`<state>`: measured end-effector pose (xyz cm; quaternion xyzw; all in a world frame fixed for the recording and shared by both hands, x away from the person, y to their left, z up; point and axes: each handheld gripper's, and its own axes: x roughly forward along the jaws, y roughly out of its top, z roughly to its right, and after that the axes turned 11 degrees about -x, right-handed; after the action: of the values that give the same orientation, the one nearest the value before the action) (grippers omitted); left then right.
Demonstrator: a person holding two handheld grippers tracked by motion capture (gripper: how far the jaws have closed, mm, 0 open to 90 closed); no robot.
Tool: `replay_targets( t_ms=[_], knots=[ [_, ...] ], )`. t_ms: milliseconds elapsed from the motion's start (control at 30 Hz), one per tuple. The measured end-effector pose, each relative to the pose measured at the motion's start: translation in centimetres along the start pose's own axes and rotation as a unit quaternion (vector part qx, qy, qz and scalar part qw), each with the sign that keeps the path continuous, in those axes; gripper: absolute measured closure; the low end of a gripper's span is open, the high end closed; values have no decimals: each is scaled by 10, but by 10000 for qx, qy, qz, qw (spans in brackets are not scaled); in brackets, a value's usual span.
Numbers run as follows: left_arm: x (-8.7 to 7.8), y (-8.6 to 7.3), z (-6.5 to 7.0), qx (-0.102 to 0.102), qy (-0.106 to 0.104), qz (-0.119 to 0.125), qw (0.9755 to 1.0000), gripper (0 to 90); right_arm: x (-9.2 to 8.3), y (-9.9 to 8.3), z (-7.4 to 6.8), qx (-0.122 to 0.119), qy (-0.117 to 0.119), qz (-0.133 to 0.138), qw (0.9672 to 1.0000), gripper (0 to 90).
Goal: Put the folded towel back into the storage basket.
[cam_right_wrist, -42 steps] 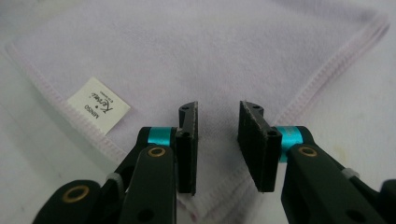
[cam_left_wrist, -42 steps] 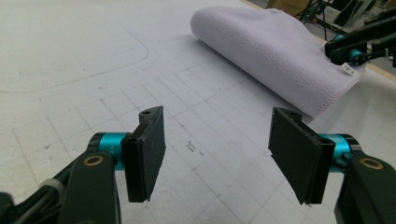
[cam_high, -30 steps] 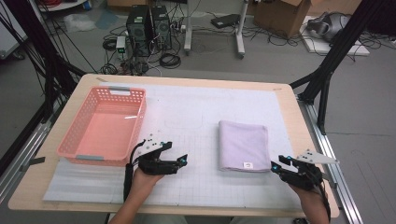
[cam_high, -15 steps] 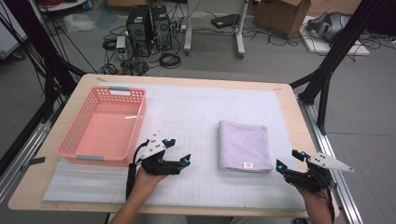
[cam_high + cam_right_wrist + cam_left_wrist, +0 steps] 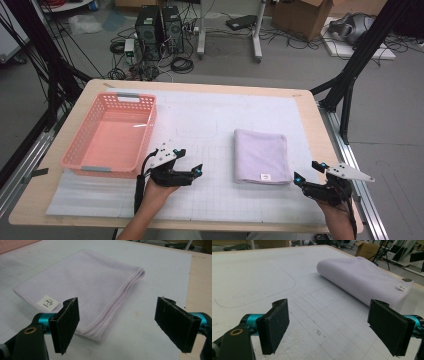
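At the left of the table [image 5: 305, 107] a salmon-pink plastic basket [image 5: 80, 145] with a latticed wall sits on the white gridded mat [image 5: 200, 110], and nothing lies inside it. Just right of the basket's near corner, the left gripper [image 5: 196, 171] rests low over the mat with its jaws spread wide and nothing between them. Right of the middle lies the folded lilac towel [image 5: 261, 155], flat on the mat and well apart from the basket. A small white label [image 5: 47, 302] is sewn near its front corner; the print on it is too small to read. At the far right, just beside the towel's near right corner, the right gripper [image 5: 306, 176] has just been opening its jaws, which stand wide with nothing gripped.
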<state>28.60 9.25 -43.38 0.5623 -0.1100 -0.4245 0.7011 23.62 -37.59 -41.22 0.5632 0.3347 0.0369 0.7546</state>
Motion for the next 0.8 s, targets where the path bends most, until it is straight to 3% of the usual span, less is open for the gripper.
replay_targets(
  t_ms=[400, 500, 567, 800],
  knots=[
    [13, -1, -2, -138, -27, -156, 9998, 211, 2, -5, -1, 36, 66, -196, 9998, 188],
    [19, 3, -2, -171, -7, -299, 9994, 210, 1, -5, 1, 42, 94, -209, 9997, 188],
    [25, 6, -2, -257, -105, -387, 9989, 211, 1, -6, 2, 54, 109, -217, 9997, 188],
    [48, 24, 10, -158, -131, -505, 9985, 210, 3, -5, 0, -6, 196, -257, 9995, 188]
  ],
)
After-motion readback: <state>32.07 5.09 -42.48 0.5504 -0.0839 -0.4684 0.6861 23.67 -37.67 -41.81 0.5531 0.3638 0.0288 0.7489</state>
